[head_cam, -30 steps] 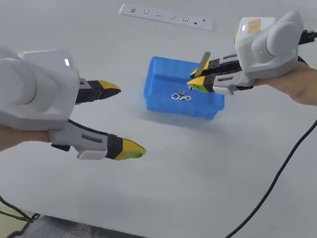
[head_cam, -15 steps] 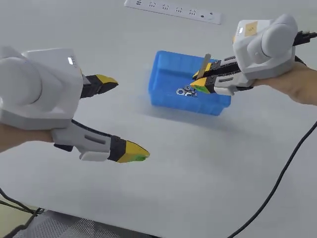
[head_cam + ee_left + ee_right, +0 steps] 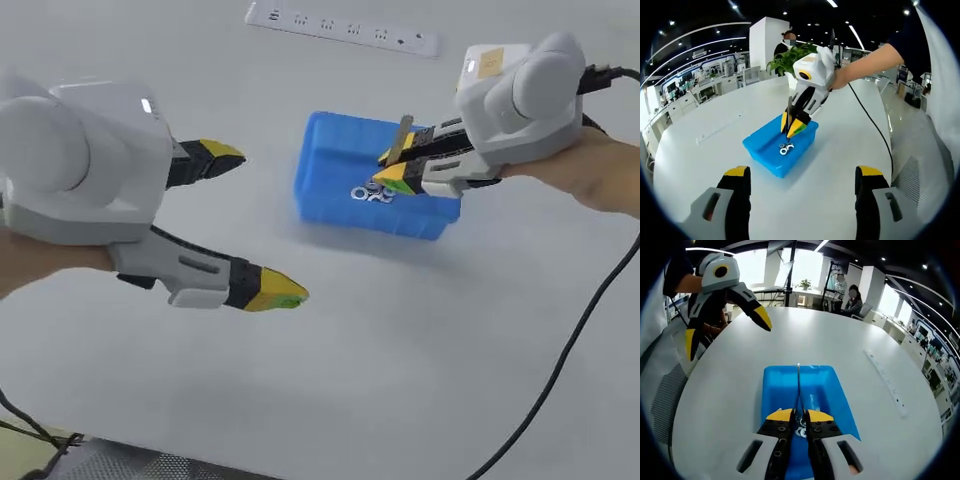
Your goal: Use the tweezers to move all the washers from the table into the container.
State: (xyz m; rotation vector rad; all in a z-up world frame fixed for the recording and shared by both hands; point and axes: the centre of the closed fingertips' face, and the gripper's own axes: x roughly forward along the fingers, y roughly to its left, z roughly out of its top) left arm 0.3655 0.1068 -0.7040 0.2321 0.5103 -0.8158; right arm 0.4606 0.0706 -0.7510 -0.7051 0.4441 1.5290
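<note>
A blue container (image 3: 375, 190) sits on the white table, with several metal washers (image 3: 368, 193) lying inside it. My right gripper (image 3: 393, 172) hovers over the container's right part, shut on thin tweezers (image 3: 402, 139) that stick up past its yellow tips. In the right gripper view the tweezers (image 3: 798, 390) run forward over the container (image 3: 807, 405). My left gripper (image 3: 250, 225) is wide open with nothing between its fingers, to the left of the container; the left gripper view shows the container (image 3: 781, 148), washers (image 3: 785, 148) and the right gripper (image 3: 792, 127) ahead.
A white power strip (image 3: 343, 29) lies at the table's far edge. A black cable (image 3: 570, 340) trails from the right gripper across the table's right side. Bare white tabletop (image 3: 380, 350) lies in front of the container. People stand in the office background.
The right gripper with the tweezers has shifted slightly left over the container. The left gripper stays open and has hardly moved; the head camera has shifted a little.
</note>
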